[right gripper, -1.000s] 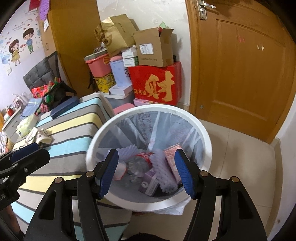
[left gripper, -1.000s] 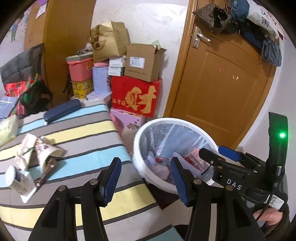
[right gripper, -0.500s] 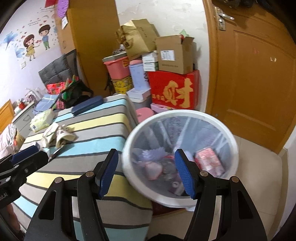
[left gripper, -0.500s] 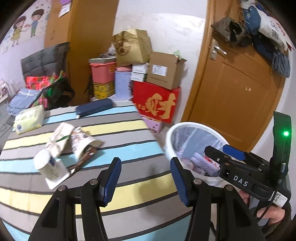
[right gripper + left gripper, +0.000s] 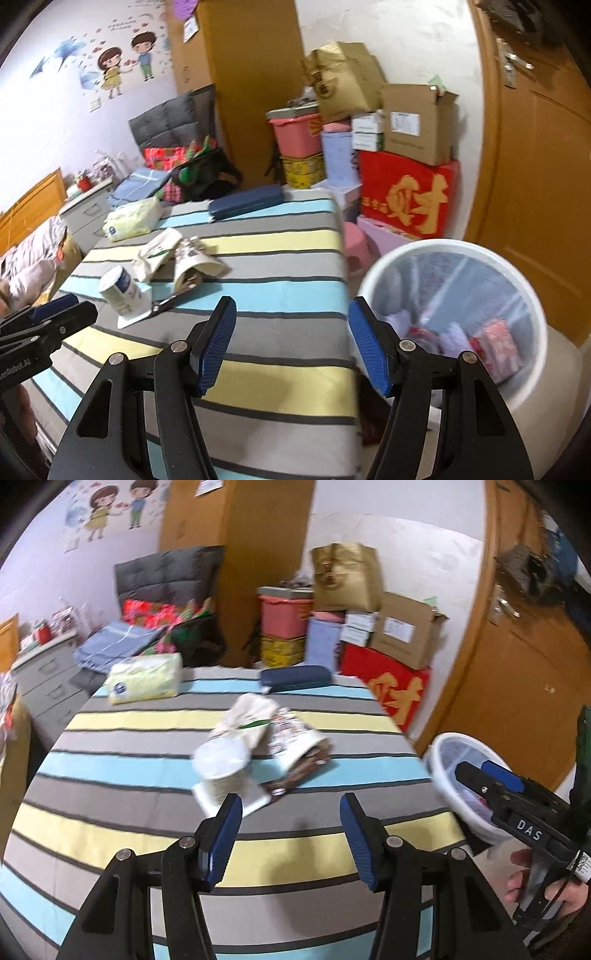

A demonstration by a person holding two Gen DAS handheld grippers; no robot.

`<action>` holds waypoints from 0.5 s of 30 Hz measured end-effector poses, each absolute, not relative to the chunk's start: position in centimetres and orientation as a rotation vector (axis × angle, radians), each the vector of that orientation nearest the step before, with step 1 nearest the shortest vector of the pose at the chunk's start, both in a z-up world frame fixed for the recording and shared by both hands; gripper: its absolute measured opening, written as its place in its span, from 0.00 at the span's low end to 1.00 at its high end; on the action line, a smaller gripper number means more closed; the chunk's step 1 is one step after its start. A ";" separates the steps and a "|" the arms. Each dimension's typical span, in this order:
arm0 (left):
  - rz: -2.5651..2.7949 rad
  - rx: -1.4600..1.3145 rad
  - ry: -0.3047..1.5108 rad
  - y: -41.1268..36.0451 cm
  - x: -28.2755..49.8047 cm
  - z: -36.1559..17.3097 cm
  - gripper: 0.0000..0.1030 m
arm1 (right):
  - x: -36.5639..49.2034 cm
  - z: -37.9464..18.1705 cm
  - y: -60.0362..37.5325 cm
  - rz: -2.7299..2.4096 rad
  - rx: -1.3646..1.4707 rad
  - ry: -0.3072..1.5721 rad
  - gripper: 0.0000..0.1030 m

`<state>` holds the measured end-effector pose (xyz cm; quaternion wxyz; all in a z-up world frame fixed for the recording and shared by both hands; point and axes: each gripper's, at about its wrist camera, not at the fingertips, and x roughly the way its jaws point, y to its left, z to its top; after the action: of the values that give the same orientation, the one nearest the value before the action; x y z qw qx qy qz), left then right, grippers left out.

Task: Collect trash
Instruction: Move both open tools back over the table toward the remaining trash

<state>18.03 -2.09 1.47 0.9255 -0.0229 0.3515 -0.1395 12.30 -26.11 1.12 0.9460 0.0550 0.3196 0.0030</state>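
A bed covered with a striped blanket (image 5: pixel 295 842) in grey, pale yellow and light blue fills most of both wrist views. Near the middle of the blanket lies a small cluster of trash: a white cylindrical paper cup (image 5: pixel 221 766) tipped on its side on a flat white sheet, a crumpled cream paper bag (image 5: pixel 245 716) just behind it, and a white printed snack wrapper (image 5: pixel 299 744) with a dark brown foil strip at its open end. These pieces touch or overlap one another.

Beside the bed's edge stands a round white waste bin (image 5: pixel 454 254) lined with clear plastic. It already holds several items, among them something red and something pale purple, too blurred to name.

The left gripper (image 5: pixel 290 834) hovers over the blanket, aimed at the trash cluster, its blue-padded jaws apart with nothing between them. The right gripper (image 5: pixel 291 343) is above the bed's edge next to the bin, jaws also spread and empty.

Judging from this, part of the collecting appears done, since the bin has contents, while the cup, bag and wrapper remain on the bed. A pale yellow tissue pack (image 5: pixel 144 679) and a long navy case (image 5: pixel 295 677) lie farther back; whether they count as trash is unclear.
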 end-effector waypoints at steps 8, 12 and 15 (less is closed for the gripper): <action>-0.234 -0.076 0.757 0.6 19.6 -0.1 0.56 | 15.0 -0.5 -23.1 0.085 0.089 0.750 0.63; -0.232 -0.085 0.771 1.0 20.9 -0.8 0.57 | 16.0 -1.1 -21.8 0.107 0.072 0.761 0.63; -0.242 -0.085 0.763 0.7 21.9 -0.9 0.57 | 16.9 -1.4 -21.1 0.134 0.067 0.770 0.63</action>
<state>21.94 0.73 -0.89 0.9200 -0.0416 0.3715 -0.1177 16.87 -21.07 -1.45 0.9241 0.0326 0.3752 0.0651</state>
